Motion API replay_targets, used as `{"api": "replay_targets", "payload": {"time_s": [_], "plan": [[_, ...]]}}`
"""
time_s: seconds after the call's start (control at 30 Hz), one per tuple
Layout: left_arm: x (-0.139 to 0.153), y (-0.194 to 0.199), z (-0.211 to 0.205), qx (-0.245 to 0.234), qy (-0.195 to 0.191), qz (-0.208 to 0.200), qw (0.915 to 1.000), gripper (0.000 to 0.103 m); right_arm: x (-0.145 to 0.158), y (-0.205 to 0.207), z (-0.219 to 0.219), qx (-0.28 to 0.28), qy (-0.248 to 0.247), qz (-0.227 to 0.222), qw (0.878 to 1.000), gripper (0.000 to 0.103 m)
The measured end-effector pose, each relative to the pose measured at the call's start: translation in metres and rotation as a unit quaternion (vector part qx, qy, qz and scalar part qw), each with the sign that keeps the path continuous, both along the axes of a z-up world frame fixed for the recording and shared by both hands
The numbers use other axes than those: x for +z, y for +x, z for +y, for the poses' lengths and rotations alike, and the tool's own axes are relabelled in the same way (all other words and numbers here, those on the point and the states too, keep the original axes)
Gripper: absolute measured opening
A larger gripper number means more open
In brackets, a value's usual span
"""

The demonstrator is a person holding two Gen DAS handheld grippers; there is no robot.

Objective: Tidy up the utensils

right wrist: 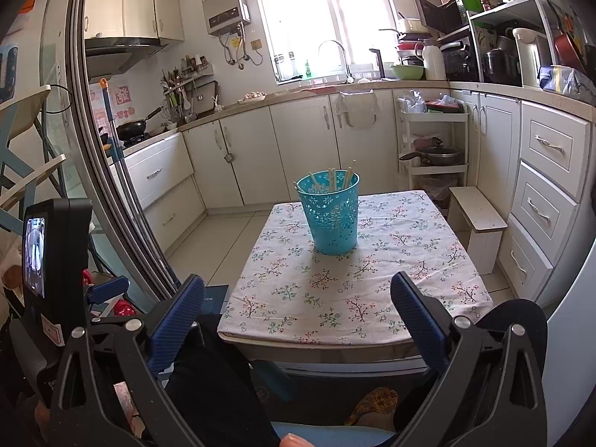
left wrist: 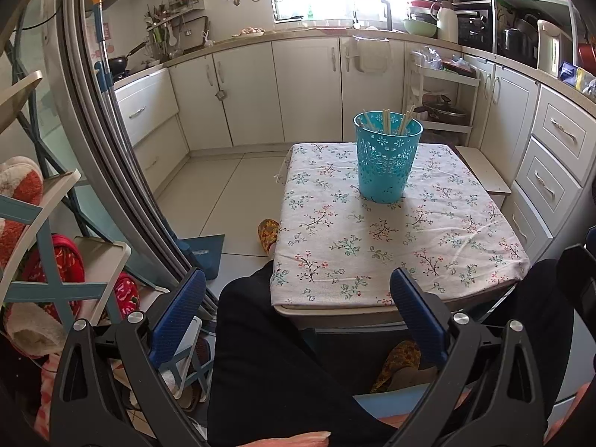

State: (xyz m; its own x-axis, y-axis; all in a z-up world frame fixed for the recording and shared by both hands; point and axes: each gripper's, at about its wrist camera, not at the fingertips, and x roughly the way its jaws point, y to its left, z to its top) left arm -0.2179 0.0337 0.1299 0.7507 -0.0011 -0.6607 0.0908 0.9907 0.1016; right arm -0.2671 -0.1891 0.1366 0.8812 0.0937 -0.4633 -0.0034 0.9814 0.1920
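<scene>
Both grippers were held low over the person's lap, at the near edge of a small table (left wrist: 484, 298) covered by a floral cloth (left wrist: 428, 231). The left gripper (left wrist: 298, 316) had its blue-padded fingers (left wrist: 178, 313) spread wide, with nothing between them; a dark trouser leg (left wrist: 268, 354) and the table's front edge filled the gap. The right gripper (right wrist: 298, 320) was likewise spread and empty, its pads (right wrist: 417, 320) framing the near end of the cloth. A teal perforated holder (left wrist: 385, 164) stood upright on the far half of the table, well apart from both grippers. Several pale chopsticks (left wrist: 385, 121) leaned inside it, their upper ends projecting above the rim at various angles; their number could not be told. In the right wrist view the holder (right wrist: 331, 216) appeared left of the table's centre line, and the other handheld unit (right wrist: 52, 260), with a small lit screen, showed at the left margin. White kitchen cabinets (right wrist: 298, 141) and a bright window (right wrist: 327, 18) lay beyond. A patterned slipper (left wrist: 268, 234) rested on the tiled floor beside the table's left edge.
</scene>
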Motion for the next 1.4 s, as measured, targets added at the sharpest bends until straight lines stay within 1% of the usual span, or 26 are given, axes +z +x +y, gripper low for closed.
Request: {"api": "replay_targets", "payload": {"time_s": [0.87, 0.97, 1.03, 1.1, 1.17, 1.27, 1.4], "plan": [[0.0022, -0.0006, 0.0015, 0.001, 0.001, 0.0, 1.0, 0.095, 0.0006, -0.0002, 0.0012, 0.001, 0.0, 0.0, 1.0, 0.096], [0.0035, -0.0032, 0.001, 0.0, -0.002, -0.013, 0.9999, 0.095, 0.0007, -0.0003, 0.0007, 0.001, 0.001, 0.0, 1.0, 0.096], [0.006, -0.0088, 0.0004, -0.003, -0.002, -0.034, 0.9994, 0.095, 0.0008, -0.0004, 0.0001, 0.002, 0.001, 0.0, 1.0, 0.096], [0.0059, -0.0096, -0.0039, -0.008, 0.002, -0.037, 0.9993, 0.095, 0.0008, -0.0003, -0.0001, 0.002, 0.001, 0.001, 1.0, 0.096], [0.0047, -0.0075, -0.0054, -0.011, 0.004, -0.031, 0.9995, 0.095, 0.0004, 0.0005, -0.0008, 0.002, 0.003, 0.002, 1.0, 0.096], [0.0005, -0.0006, -0.0046, -0.011, -0.002, -0.01, 0.9999, 0.095, -0.0006, 0.0016, -0.0017, 0.001, 0.007, 0.005, 1.0, 0.096], [-0.0018, -0.001, -0.0061, -0.013, -0.004, -0.005, 0.9999, 0.095, -0.0021, 0.0032, -0.0018, 0.001, 0.011, 0.009, 1.0, 0.096]]}}
